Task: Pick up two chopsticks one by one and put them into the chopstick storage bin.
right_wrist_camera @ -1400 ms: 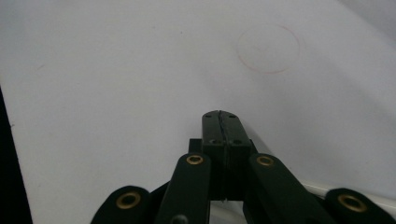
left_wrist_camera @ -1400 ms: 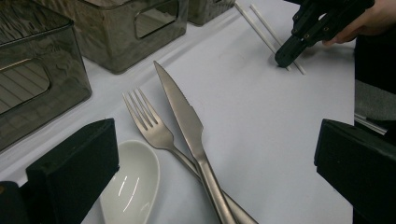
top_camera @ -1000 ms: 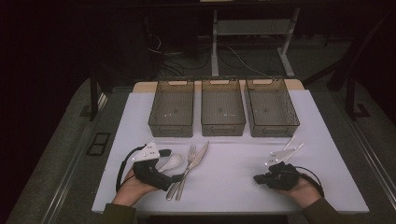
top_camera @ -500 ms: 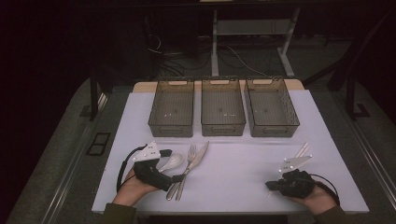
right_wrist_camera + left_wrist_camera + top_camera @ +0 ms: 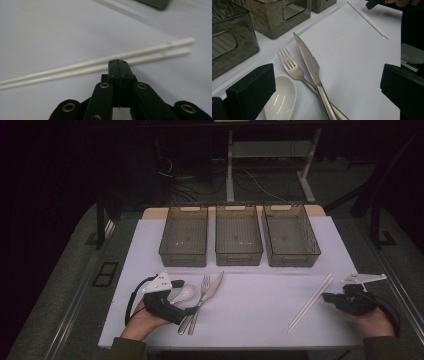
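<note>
Left gripper [image 5: 192, 311] spread wide over spoon [image 5: 280, 98], fork [image 5: 292, 67], knife [image 5: 310, 63]. Right gripper [image 5: 118, 62] pressed closed (nothing held) beside chopsticks [image 5: 100, 65].

**Dim room, bright tabletop**

From my high view the room is nearly black; light falls from above on the white table [image 5: 260, 320], which reads pale lilac and grainy. The three bins [image 5: 239, 240] cast only faint shadows. In my left gripper view the picture is sharper: the knife [image 5: 310, 66] and spoon [image 5: 283, 97] carry soft glare streaks, while the near black jaws blur. In my right gripper view the chopsticks [image 5: 100, 65] look soft, and the far corner is out of focus.
</note>
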Motion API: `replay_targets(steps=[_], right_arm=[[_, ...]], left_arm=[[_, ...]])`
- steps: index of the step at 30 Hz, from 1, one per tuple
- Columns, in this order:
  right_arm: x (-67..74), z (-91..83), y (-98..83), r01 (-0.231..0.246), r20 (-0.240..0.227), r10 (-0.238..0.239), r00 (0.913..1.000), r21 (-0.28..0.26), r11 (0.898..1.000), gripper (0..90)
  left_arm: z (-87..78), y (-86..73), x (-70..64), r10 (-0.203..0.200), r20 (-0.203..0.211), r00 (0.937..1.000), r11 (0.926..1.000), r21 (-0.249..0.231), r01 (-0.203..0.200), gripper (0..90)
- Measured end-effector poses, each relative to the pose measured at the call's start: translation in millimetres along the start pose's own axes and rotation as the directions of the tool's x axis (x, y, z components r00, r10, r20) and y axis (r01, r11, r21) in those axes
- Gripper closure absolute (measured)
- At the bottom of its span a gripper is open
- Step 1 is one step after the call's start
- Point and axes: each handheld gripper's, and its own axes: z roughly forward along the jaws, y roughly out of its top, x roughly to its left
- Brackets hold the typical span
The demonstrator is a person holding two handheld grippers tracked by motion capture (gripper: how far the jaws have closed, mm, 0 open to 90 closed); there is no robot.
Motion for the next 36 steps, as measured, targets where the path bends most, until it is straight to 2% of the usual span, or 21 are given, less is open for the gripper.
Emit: replay_targets(steps=[6,9,14,24,36], right_arm=[[-26.6,9.3,1.3,-0.044,0.080,0.043,0.9959,0.013,0.999,89.4],[-36.7,16.2,5.8,-0.064,0.100,0.064,0.9930,0.004,0.998,89.5],[-46.8,22.6,12.0,-0.089,0.096,0.090,0.9914,-0.013,0.996,89.4],[-52.5,35.1,25.9,-0.084,0.094,0.086,0.9919,-0.023,0.996,89.5],[-49.9,52.2,45.7,-0.048,0.080,0.050,0.9956,-0.027,0.998,89.5]], left_arm=[[0.5,-0.6,0.2,-0.003,0.000,1.0000,1.0000,0.003,0.003,0.0],[0.5,-0.7,0.1,-0.002,0.001,1.0000,1.0000,0.004,0.002,0.0],[0.2,-0.8,-0.1,-0.002,0.000,1.0000,1.0000,0.003,0.002,0.0],[1.1,-0.5,-0.7,-0.006,0.000,1.0000,1.0000,-0.002,0.006,0.0],[1.6,-0.2,-0.2,-0.002,0.003,1.0000,1.0000,0.001,0.002,0.0]])
